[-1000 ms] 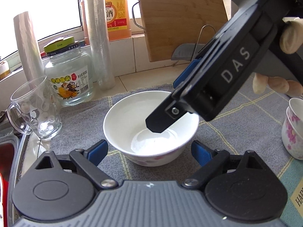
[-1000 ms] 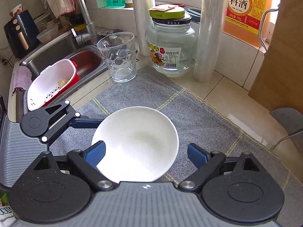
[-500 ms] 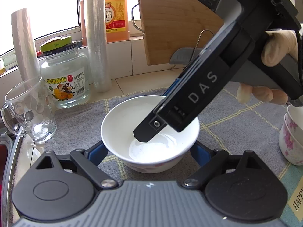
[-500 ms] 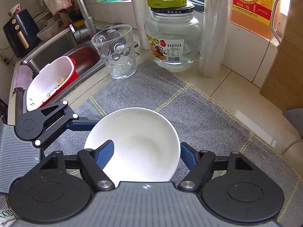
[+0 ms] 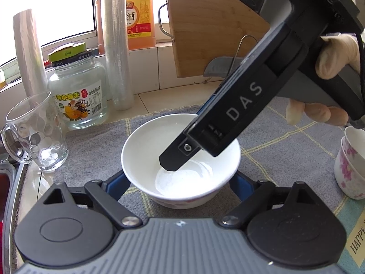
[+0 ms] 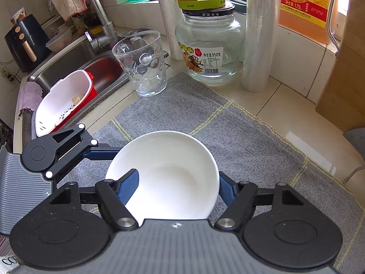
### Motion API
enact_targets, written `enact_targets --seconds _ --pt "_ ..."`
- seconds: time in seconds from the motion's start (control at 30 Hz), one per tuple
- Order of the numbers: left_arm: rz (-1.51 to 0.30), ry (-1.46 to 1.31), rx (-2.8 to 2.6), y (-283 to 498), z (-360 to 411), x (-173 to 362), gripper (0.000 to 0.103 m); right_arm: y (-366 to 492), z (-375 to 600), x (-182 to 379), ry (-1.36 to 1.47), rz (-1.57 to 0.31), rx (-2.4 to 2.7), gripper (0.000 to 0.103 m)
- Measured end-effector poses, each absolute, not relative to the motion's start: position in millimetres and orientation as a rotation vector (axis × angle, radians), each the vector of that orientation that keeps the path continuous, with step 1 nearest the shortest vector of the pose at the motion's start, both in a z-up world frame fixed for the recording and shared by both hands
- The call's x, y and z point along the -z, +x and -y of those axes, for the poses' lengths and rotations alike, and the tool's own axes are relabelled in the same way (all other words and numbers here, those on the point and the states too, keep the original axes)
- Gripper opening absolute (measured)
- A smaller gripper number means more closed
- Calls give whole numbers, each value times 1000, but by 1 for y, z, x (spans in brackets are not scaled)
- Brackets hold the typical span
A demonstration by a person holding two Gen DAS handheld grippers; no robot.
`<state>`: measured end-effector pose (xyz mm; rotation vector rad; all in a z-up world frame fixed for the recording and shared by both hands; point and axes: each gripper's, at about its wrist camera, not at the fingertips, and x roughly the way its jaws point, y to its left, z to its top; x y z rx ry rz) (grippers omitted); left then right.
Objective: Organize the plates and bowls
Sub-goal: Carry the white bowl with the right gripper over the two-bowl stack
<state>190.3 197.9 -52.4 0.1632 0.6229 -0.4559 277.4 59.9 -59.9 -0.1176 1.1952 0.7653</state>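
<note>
A white bowl [image 5: 159, 146] stands on the grey mat [image 5: 95, 146]. My left gripper [image 5: 180, 182] is open, its blue fingers on either side of the bowl's base. My right gripper [image 6: 179, 182] comes in from above at the right; its left finger [image 6: 129, 182] is inside the bowl [image 6: 173, 159] and its right finger [image 6: 225, 191] is outside the rim, open around the wall. The right gripper's body [image 5: 228, 118] covers the bowl's far right side. Two stacked floral cups [image 5: 351, 159] stand at the right edge.
A glass mug [image 5: 34, 132], a glass jar [image 5: 77, 91], plastic-wrap rolls [image 5: 116, 45], an orange bottle [image 5: 139, 11] and a wooden board [image 5: 205, 22] line the back. The sink [image 6: 68, 68] with a red-and-white strainer [image 6: 66, 100] lies to the left.
Both grippers have moved closer in on the bowl. The right gripper's left finger has gone inside the rim. The bowl has stayed on the mat.
</note>
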Motion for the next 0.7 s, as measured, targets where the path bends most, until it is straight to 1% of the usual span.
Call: enact_targets --seconds 0.7 --pt "-633 194 490 149 -189 17 93 236 -41 21 -63 -1163 -795 78"
